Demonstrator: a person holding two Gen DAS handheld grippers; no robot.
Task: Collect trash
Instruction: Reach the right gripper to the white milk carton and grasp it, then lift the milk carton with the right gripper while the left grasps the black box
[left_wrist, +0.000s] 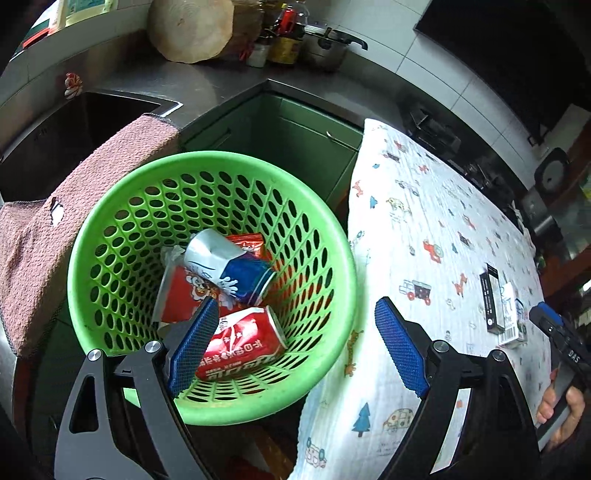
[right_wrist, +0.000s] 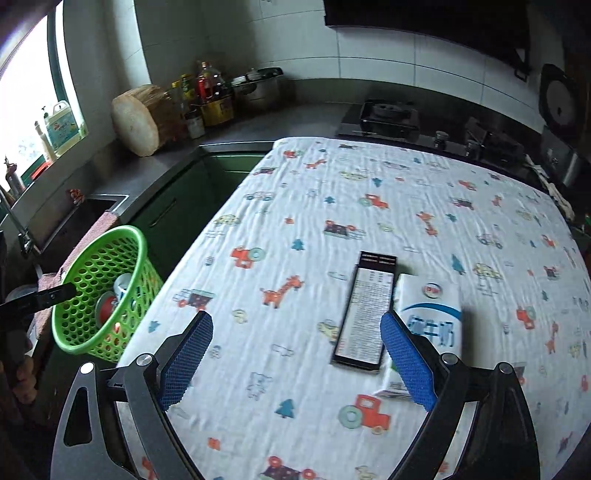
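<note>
Kitchen surroundings frame everything: a grey steel counter (right_wrist: 236, 129) runs along tiled walls, and beside it stands a counter draped in a white cloth printed with tractors, trees and giraffes (right_wrist: 332, 206).

Left gripper (left_wrist: 295, 343) hangs over the round green perforated plastic basket (left_wrist: 110, 206), its jaws spread wide with nothing between them; the left blue pad shows in front of the basket's inside, the right one over the cloth's edge. Inside the basket lie a crushed red soda can (left_wrist: 243, 343), a dented white and blue can (left_wrist: 229, 262), a red printed snack wrapper (left_wrist: 181, 295) and another red packet (left_wrist: 247, 242) beneath. A pink towel (left_wrist: 55, 221) is draped over the sink edge just beside the basket.

Right gripper (right_wrist: 295, 360) points down at the printed cloth, jaws likewise wide and empty. Its right pad shows in front of a white and blue milk carton (right_wrist: 436, 306) lying flat, which lies touching a long flat black box with white text (right_wrist: 365, 314). Both rest on the cloth, well apart from the basket.
</note>
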